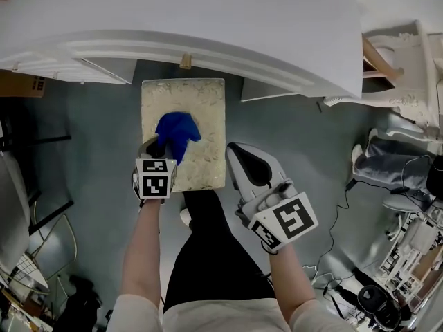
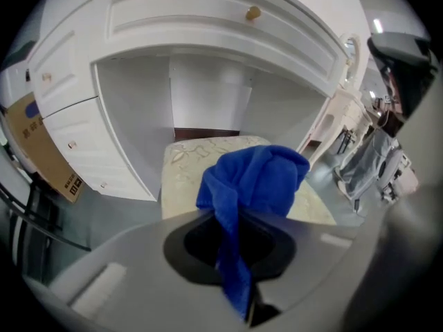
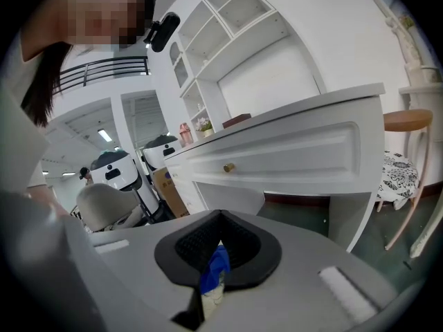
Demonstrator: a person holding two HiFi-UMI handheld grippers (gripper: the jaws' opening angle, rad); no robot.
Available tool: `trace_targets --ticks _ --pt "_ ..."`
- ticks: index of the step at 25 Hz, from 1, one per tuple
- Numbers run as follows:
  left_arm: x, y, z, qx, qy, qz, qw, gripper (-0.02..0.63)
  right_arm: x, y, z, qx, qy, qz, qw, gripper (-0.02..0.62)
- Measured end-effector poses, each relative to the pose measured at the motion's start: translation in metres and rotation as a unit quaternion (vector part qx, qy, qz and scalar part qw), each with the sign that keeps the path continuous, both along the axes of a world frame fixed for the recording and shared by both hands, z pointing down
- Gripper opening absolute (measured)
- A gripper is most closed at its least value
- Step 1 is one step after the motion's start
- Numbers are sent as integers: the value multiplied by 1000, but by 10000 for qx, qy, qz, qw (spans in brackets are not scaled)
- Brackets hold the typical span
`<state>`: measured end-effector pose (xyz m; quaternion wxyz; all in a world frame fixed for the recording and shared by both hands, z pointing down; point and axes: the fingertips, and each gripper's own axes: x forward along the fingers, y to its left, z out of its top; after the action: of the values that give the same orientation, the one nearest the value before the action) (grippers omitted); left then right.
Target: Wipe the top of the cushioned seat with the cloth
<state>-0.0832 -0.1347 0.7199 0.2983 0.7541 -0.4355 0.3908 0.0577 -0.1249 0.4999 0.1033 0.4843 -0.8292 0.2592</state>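
The cushioned seat is a beige patterned pad standing on the floor under the white desk. A blue cloth lies bunched on its middle left. My left gripper hovers over the seat's near left part, shut on the cloth's near end. In the left gripper view the cloth rises from between the jaws of the left gripper, with the seat behind it. My right gripper hangs over the floor just right of the seat. The right gripper is shut with nothing held.
A white desk with a drawer knob overhangs the seat's far end. A white chair and cables are at the right, and a cardboard box is at the left. The person's dark-trousered leg stands at the seat's near edge.
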Motion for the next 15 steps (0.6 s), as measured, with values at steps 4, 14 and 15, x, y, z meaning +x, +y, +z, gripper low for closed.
trace_targets --ticks 4,14,15 --pt "-30 0 -1 10 -117 -259 9996 23 -17 3 0 -11 -14 -145 9999 0" --pt "-72 23 1 54 -463 -378 9982 23 -37 10 0 7 -52 -345 9994 0" --pt "-71 26 0 71 -479 -333 9983 23 -38 11 0 9 -55 -359 9993 0"
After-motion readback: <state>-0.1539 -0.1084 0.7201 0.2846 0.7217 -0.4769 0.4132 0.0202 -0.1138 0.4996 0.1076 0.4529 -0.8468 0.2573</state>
